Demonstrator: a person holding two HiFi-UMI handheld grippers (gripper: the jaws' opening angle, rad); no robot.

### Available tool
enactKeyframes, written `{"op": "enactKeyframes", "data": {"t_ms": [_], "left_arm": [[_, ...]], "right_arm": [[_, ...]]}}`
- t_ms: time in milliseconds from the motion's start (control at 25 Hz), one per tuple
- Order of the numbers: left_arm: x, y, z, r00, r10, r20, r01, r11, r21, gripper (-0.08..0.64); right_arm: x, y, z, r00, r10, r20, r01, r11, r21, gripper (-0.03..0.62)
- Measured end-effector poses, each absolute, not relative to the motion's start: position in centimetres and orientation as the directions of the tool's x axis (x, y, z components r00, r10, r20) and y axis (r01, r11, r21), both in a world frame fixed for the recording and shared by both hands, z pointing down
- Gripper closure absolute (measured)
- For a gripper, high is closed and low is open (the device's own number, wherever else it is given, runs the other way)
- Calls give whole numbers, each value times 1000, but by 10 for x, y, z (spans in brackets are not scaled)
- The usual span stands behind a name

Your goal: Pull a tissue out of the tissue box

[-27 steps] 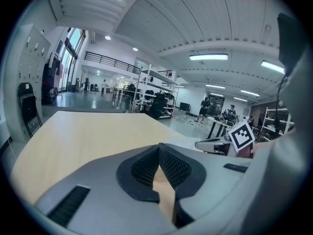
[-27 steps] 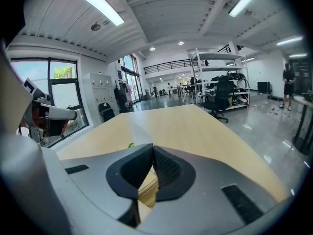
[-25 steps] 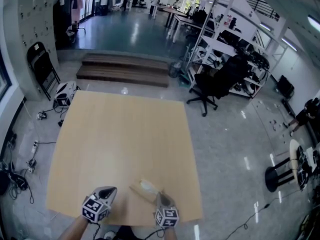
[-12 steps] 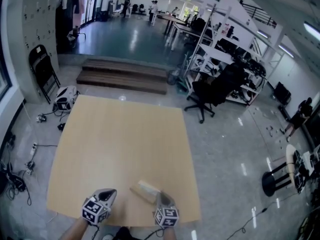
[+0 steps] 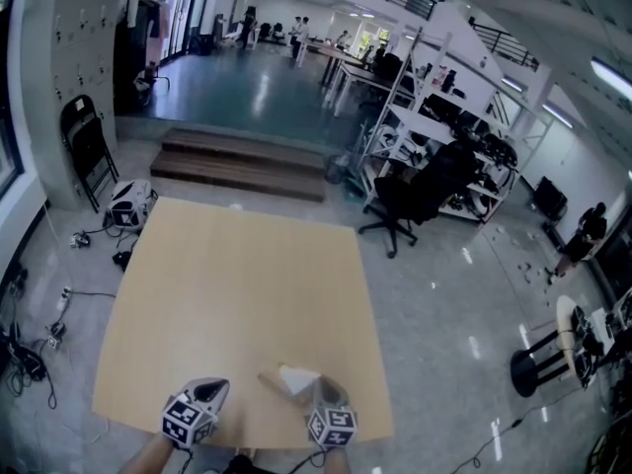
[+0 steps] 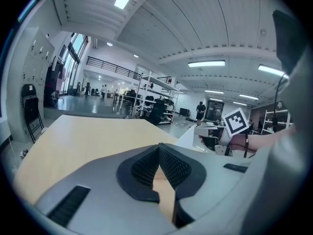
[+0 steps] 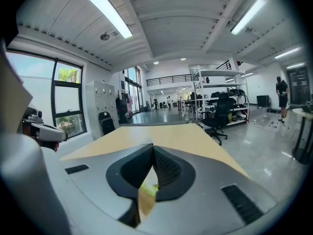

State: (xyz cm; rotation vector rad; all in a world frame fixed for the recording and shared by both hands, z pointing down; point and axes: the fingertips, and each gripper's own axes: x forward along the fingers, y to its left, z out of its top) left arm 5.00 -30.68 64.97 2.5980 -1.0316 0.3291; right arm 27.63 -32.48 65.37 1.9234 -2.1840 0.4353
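A tan tissue box (image 5: pixel 274 381) lies near the front edge of the wooden table (image 5: pixel 237 284). A white tissue (image 5: pixel 298 375) stands up out of it in a peak that leans toward my right gripper (image 5: pixel 321 390). That gripper is shut on the tissue just right of the box. In the left gripper view the tissue (image 6: pixel 192 137) shows as a white sheet leading to the right gripper's marker cube (image 6: pixel 236 122). My left gripper (image 5: pixel 211 391) hovers left of the box, jaws shut with nothing between them. In the right gripper view the jaws (image 7: pixel 153 149) meet at the tips.
The table's front edge (image 5: pixel 247 433) runs just under both grippers, and its right edge is close to the box. On the floor beyond stand a black office chair (image 5: pixel 415 191), wooden steps (image 5: pixel 237 161), a folding chair (image 5: pixel 84 146) and a stool (image 5: pixel 533 363).
The white tissue now stands higher out of the box than a second ago, and the right gripper has risen a little with it. The left gripper has stayed in place.
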Motion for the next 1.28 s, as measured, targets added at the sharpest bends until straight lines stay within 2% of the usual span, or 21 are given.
{"op": "enactKeyframes", "data": {"t_ms": [480,1280], "left_arm": [[39,-292,633,711,-643,284,-699,-691,185,552],[4,-283,578,697,-697,168,-716,-688,114,552]], "right_arm": [[272,-329,593,-111,-970,217,-994,104,-40,586],[251,-238,573,-58,-983,173,-996,46,-70,586]]}}
